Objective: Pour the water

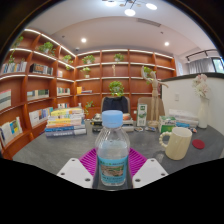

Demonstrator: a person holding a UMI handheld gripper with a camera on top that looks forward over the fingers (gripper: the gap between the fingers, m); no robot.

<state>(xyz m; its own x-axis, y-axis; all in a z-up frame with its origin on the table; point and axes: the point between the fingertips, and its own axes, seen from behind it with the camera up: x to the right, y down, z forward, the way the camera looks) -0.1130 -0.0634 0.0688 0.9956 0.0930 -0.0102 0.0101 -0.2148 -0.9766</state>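
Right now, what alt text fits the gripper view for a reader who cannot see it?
A clear water bottle with a blue cap stands between the tool's fingers on a grey table. A cream mug sits beyond, stacked books opposite.

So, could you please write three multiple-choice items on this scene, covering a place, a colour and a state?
1. Where is the water bottle?
A. between the tool's fingers
B. on a shelf
C. beside the books

2. What colour is the bottle's cap?
A. red
B. blue
C. green

3. How is the mug?
A. tipped over
B. upside down
C. upright on the table

Answers: 1 A, pink pads flank it; 2 B, the cap looks light blue; 3 C, it stands right of the bottle, handle at its side.
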